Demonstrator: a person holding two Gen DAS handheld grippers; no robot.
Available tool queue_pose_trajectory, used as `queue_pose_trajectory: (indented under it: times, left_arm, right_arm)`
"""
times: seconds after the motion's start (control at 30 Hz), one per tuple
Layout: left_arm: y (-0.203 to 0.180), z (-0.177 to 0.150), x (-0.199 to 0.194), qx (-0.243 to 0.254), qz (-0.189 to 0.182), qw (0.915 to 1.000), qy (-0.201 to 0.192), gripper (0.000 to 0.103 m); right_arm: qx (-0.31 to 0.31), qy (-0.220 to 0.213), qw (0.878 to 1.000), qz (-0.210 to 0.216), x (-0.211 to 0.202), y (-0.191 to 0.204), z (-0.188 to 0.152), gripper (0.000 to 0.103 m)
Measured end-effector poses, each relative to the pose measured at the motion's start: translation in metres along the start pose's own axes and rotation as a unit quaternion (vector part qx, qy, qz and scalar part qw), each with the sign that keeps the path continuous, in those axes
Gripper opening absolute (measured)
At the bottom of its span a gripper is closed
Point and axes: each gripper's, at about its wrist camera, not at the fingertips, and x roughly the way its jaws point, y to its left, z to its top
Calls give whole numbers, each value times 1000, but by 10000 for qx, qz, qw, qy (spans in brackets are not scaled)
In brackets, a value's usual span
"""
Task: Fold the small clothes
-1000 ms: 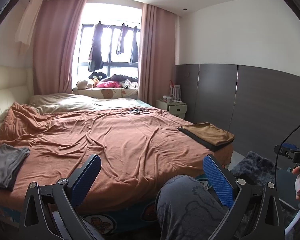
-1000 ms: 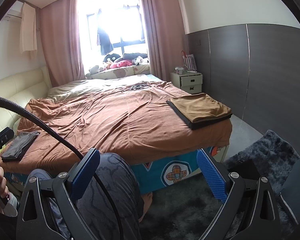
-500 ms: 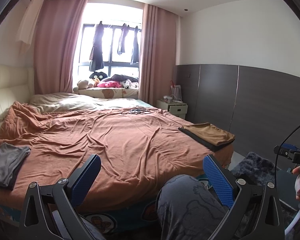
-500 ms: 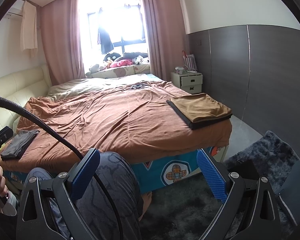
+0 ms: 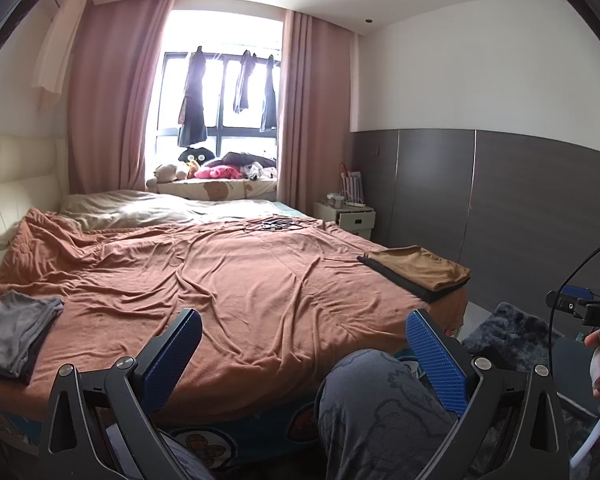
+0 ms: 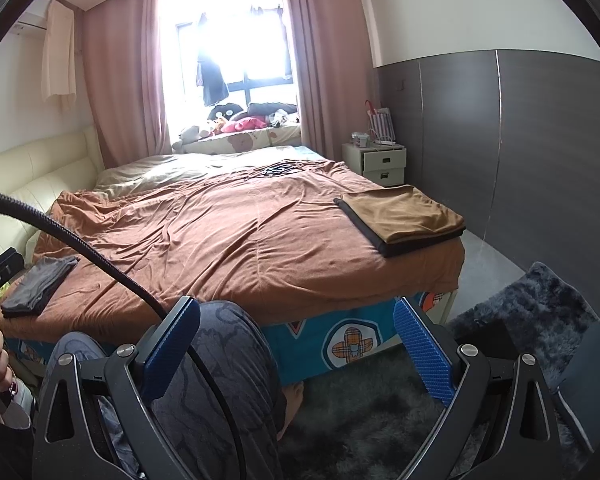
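Observation:
A folded grey garment (image 5: 14, 330) (image 6: 40, 284) lies on the bed's near left corner. A folded brown garment on a black one (image 5: 418, 274) (image 6: 402, 216) rests at the near right corner. A dark garment (image 5: 274, 224) (image 6: 278, 169) lies flat far back on the orange cover (image 5: 236, 280). My left gripper (image 5: 304, 340) is open and empty, held off the foot of the bed above a person's knee (image 5: 380, 400). My right gripper (image 6: 296, 336) is open and empty too, low in front of the bed's foot.
A white bedside cabinet (image 6: 382, 162) stands by the grey wall panel. A dark shaggy rug (image 6: 540, 312) covers the floor at right. Soft toys (image 5: 216, 168) line the window ledge. A black cable (image 6: 80, 240) crosses the right wrist view.
Both views have barely shifted; the left gripper has drifted slightly left. Both grippers stay open and empty.

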Motion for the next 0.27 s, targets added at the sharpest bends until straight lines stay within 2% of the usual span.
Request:
queue_pose_trajectory:
  times: [0.27]
  left_arm:
    - [-3,-1,-4,25,40,10000,-61,103]
  right_arm:
    - [-9,-8,10000,-5,-2,0,0,97]
